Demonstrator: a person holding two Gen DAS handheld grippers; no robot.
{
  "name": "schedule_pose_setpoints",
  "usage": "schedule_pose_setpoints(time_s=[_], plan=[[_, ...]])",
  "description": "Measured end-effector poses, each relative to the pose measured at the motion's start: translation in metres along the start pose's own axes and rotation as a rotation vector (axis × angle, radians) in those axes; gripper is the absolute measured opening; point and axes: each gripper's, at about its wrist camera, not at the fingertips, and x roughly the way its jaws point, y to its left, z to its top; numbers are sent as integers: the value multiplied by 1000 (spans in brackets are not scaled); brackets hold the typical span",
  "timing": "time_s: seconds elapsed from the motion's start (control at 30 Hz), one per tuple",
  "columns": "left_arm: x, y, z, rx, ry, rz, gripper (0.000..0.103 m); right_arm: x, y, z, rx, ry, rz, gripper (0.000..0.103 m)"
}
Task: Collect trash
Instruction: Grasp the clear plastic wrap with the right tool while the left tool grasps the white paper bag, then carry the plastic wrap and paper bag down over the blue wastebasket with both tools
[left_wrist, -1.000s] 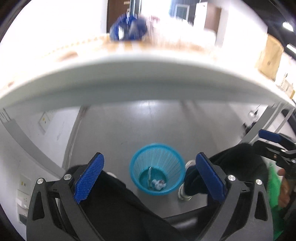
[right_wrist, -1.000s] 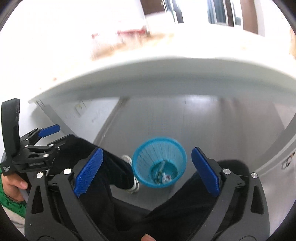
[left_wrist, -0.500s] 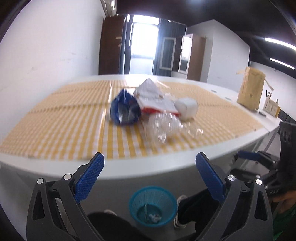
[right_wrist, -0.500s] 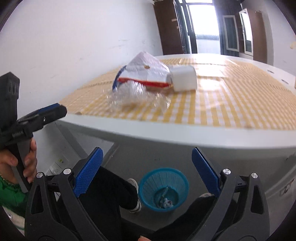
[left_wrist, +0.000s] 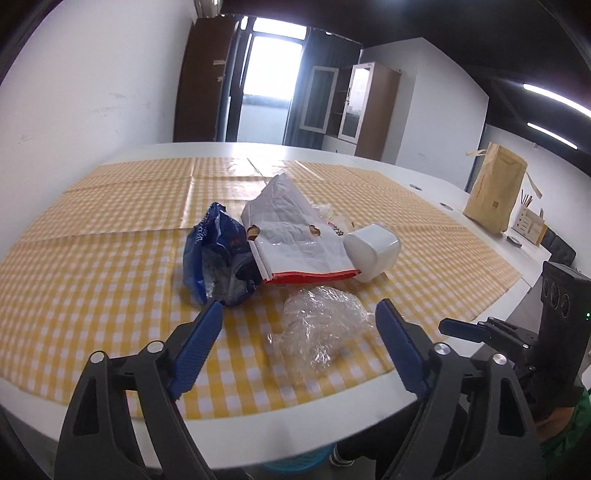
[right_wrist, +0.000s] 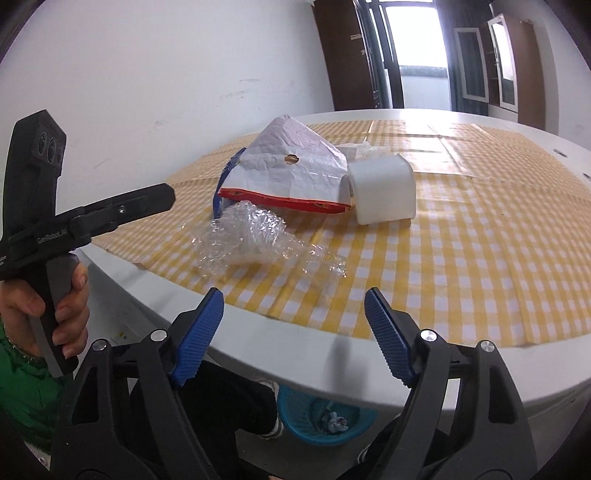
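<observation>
- Change since the earlier frames: both grippers have risen from below the bench edge, where they faced the floor and the basket, to above the bench surface, and both now face the trash pile.
- Left gripper: released, jaws spread wide, nothing between them. It hovers over the near edge of the bench, with the clear plastic wrap lying between its fingers in the left wrist view; no contact is visible.
- Right gripper: released, jaws spread wide and holding nothing. It sits just off the bench edge, near the clear plastic wrap.
- Trash location: all items lie on the yellow checked cloth.
  - The clear plastic wrap is nearest the bench edge.
  - The blue snack bag lies to the left of the white and red paper bag and touches it.
  - The white container lies on its side against the right end of the paper bag.
- The blue basket stands on the floor below the bench edge, with crumpled trash inside.
- A brown paper bag stands upright at the far right of the bench, well apart from the pile.
</observation>
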Motion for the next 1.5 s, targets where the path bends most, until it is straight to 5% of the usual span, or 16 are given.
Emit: schedule_pose_setpoints(time_s=[0.47, 0.63, 0.8, 1.07, 1.5], plan=[[51, 28, 17, -172, 66, -98, 57, 41, -18, 7, -12, 58, 35, 47], [64, 34, 20, -221, 98, -122, 38, 44, -20, 9, -12, 62, 39, 43], [69, 35, 22, -247, 97, -140, 5, 45, -16, 9, -33, 66, 44, 20], [37, 10, 34, -177, -13, -176, 0, 25, -11, 7, -13, 16, 60, 3], [-46, -24, 44, -79, -171, -105, 0, -38, 10, -13, -39, -59, 57, 2]])
